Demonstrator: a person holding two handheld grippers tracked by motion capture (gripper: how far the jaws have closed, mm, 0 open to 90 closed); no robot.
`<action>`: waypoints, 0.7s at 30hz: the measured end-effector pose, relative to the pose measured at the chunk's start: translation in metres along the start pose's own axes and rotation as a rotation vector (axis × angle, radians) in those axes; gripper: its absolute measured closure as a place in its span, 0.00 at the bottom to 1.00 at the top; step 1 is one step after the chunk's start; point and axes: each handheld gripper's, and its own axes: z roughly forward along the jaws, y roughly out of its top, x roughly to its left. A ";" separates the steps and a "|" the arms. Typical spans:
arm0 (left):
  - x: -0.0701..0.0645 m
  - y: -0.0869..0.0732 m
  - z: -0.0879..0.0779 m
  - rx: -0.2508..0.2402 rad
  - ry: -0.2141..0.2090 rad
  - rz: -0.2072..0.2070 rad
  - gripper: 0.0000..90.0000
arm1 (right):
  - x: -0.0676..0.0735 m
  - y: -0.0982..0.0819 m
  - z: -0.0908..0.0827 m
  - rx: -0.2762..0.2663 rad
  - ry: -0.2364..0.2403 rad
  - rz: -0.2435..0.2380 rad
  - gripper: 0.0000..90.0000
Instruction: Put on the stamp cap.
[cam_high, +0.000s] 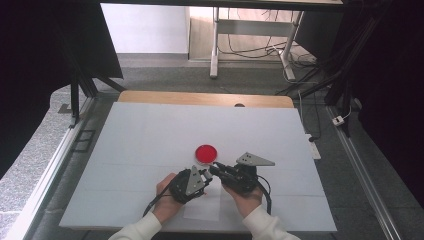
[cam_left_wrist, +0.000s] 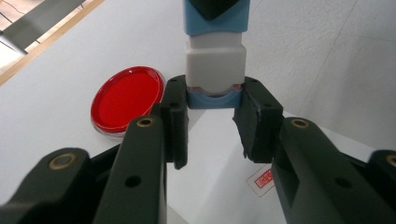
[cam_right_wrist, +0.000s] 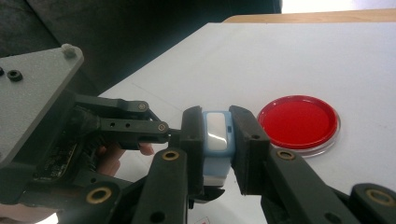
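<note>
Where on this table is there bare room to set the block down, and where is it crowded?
Free: the wide white sheet beyond and left of the red dish, and the strip to the dish's right. Crowded: the near middle, where the left gripper and right gripper both clamp the blue-and-white block beside the dish.

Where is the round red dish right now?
The round red dish lies flat on the white table near the middle of the high view, just beyond the left gripper and right gripper, which meet on a blue-and-white block.
</note>
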 end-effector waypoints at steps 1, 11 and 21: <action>0.000 0.000 0.000 -0.002 0.005 0.002 0.73 | 0.000 0.000 0.000 -0.001 -0.003 -0.004 0.84; -0.003 0.001 -0.001 -0.001 0.038 0.022 0.73 | 0.002 -0.003 0.002 0.011 -0.001 -0.003 0.84; -0.004 0.002 -0.004 -0.016 0.050 0.028 0.73 | -0.001 -0.004 0.003 0.005 0.022 0.031 0.84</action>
